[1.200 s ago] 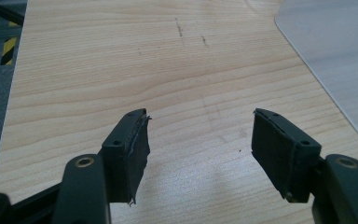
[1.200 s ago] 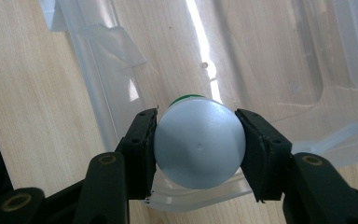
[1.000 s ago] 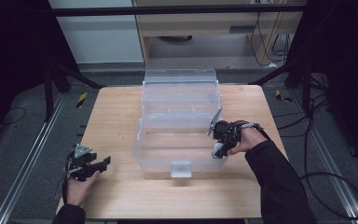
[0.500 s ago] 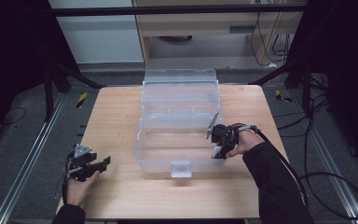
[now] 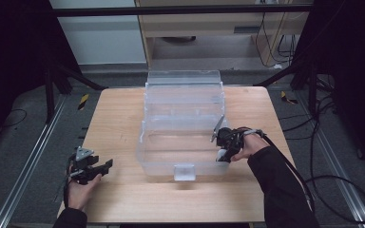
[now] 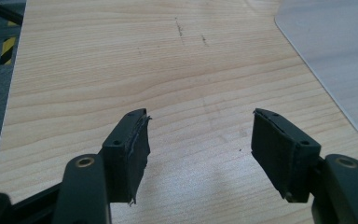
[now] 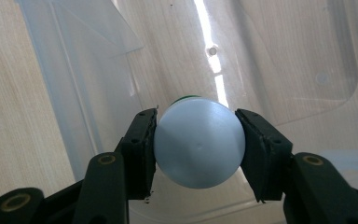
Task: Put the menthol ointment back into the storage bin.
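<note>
1. Compared with a second ago, the right hand-held gripper [image 5: 222,145] is sitting a bit lower and closer to the person, now right at the right wall of the clear plastic bin [image 5: 183,124], while the left one is staying put.
2. Right hand-held gripper [image 7: 196,140] is clamping a white rounded object [image 7: 198,141] between both pads, with a sliver of green [image 7: 186,98] peeking out behind it. Can't really tell what the thing is. It's hanging over the bin's see-through wall and floor.
3. Left hand-held gripper [image 5: 94,167] is resting near the front left corner of the table [image 5: 119,118], jaws spread wide with nothing between them. In the left gripper view [image 6: 200,154] they're pointing over bare wood, with the bin's frosted corner [image 6: 335,51] showing at top right.
4. Table is a light wood-grain top with a few faint scuff marks [image 6: 179,29].
5. Bin is sitting mid-table, its lid [image 5: 183,77] standing open at the far side and a latch [image 5: 184,172] at the near wall.
6. Room's looking dim: grey floor, metal rails [image 5: 26,166] down both sides, black-and-yellow tape [image 5: 83,101], cables [image 5: 323,156] trailing on the right, a wooden cabinet [image 5: 209,23] at the back.
</note>
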A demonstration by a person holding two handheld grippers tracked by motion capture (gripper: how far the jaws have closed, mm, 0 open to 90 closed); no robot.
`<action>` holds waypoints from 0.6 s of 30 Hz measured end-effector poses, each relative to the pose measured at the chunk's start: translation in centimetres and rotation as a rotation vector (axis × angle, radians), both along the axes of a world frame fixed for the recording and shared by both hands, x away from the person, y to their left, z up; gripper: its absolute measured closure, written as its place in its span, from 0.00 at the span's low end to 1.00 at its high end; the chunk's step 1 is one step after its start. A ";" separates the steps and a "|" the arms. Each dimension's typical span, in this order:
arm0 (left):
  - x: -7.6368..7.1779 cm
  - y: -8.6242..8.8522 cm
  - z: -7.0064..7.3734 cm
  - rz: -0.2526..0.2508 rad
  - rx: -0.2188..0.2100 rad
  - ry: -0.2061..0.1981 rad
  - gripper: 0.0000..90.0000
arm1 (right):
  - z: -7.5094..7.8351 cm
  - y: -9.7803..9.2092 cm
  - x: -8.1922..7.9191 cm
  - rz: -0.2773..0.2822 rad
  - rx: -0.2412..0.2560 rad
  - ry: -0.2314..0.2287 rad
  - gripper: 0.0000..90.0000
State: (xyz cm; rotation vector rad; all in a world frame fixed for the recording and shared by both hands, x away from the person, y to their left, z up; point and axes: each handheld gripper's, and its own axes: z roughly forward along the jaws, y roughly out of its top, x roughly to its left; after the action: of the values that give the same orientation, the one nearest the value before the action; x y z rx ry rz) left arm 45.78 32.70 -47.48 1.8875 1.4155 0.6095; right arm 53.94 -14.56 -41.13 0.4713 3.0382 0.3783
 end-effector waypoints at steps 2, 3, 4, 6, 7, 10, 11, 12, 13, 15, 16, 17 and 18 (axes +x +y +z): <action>0.0 0.0 0.0 -0.001 -0.001 0.000 0.40 | -0.2 0.0 0.0 0.001 0.004 -0.001 0.55; 0.0 0.0 0.0 0.000 -0.001 0.001 0.40 | -0.2 -0.1 0.0 -0.002 0.010 0.003 0.55; 0.0 0.0 0.0 -0.001 0.000 0.001 0.40 | -0.2 -0.1 0.0 -0.003 0.010 0.003 0.55; 0.0 0.0 0.0 -0.002 0.000 0.001 0.40 | -0.1 -0.1 0.0 -0.001 0.010 0.000 0.55; 0.0 0.0 0.0 -0.002 0.001 0.001 0.40 | -0.1 -0.1 0.0 -0.002 0.011 -0.004 0.55; 0.0 0.0 0.0 -0.002 0.000 0.000 0.40 | 0.2 -0.3 -0.1 0.000 0.028 -0.018 0.54; 0.0 0.0 0.0 -0.002 0.000 0.001 0.40 | 0.2 -0.3 -0.1 0.000 0.028 -0.018 0.54; 0.0 0.0 0.0 0.000 -0.001 0.000 0.40 | 0.2 -0.3 -0.1 0.002 0.030 -0.019 0.54; 0.0 0.0 0.0 0.000 -0.003 0.000 0.40 | 0.3 -0.3 -0.1 -0.002 0.033 -0.017 0.53; 0.0 0.0 0.0 -0.002 -0.002 0.000 0.40 | 0.6 -0.5 -0.2 -0.014 0.039 -0.024 0.52; 0.0 0.0 0.0 -0.001 -0.004 -0.001 0.40 | 0.6 -0.5 -0.2 -0.014 0.039 -0.024 0.52; 0.0 0.0 0.0 0.002 -0.006 -0.003 0.40 | 0.8 -0.6 -0.3 -0.025 0.051 -0.027 0.51; 0.0 0.0 0.0 0.002 -0.006 -0.003 0.40 | 0.8 -0.6 -0.3 -0.025 0.051 -0.027 0.51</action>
State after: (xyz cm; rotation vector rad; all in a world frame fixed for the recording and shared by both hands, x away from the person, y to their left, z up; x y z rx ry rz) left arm 45.78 32.68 -47.45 1.8800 1.4155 0.6077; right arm 53.61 -15.19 -40.28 0.5027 2.9994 0.4583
